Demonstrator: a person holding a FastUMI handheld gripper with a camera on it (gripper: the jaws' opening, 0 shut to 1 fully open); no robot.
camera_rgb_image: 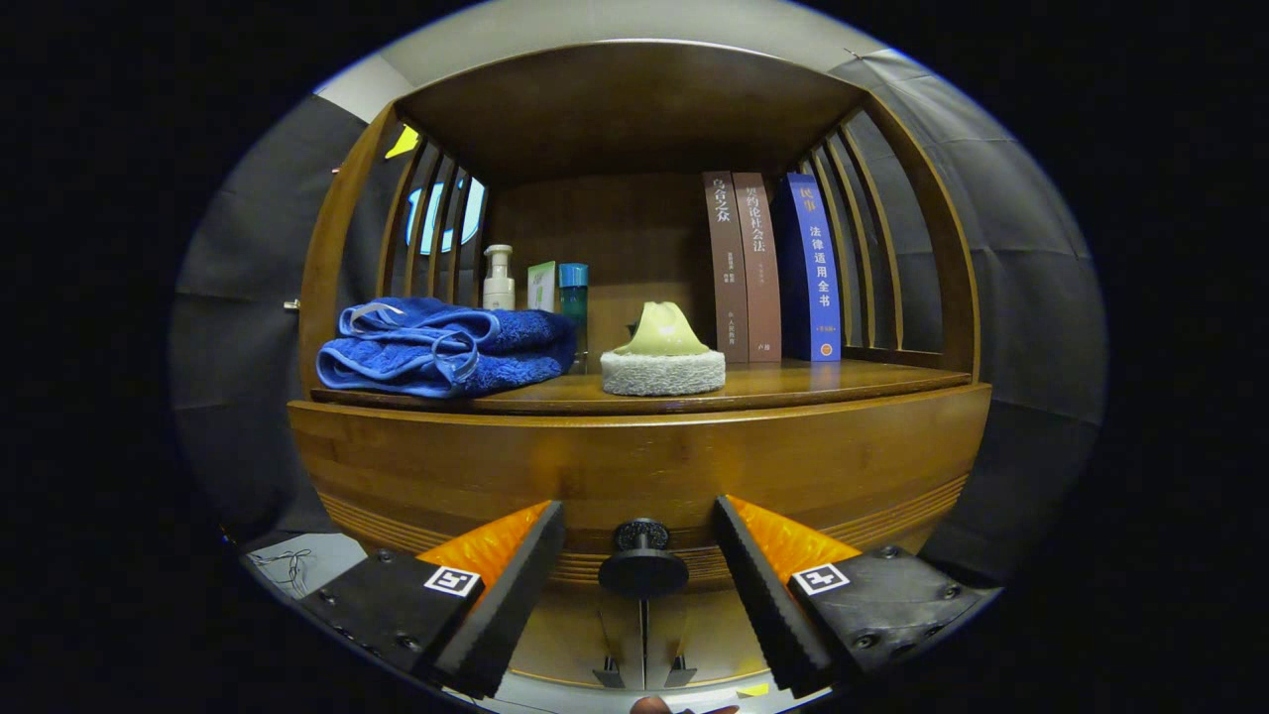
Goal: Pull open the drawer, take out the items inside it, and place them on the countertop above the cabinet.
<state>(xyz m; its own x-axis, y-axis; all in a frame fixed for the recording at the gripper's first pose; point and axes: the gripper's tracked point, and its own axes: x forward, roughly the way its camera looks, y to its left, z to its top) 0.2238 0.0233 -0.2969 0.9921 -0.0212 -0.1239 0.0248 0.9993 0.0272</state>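
A wooden cabinet stands in front of me, its drawer front [634,466] closed. A dark round knob [642,565] sticks out of the drawer front, right between my fingertips. My gripper [639,540] is open, one finger on each side of the knob, not touching it. Above the drawer lies the countertop [843,382], a wooden shelf under a top board. The inside of the drawer is hidden.
On the countertop lie a folded blue towel [446,347], a pump bottle [499,280], a small box and teal bottle [572,297], a green-topped scrub pad [662,359] and three upright books [773,268]. Bare wood shows to the right of the pad. Slatted sides close the shelf.
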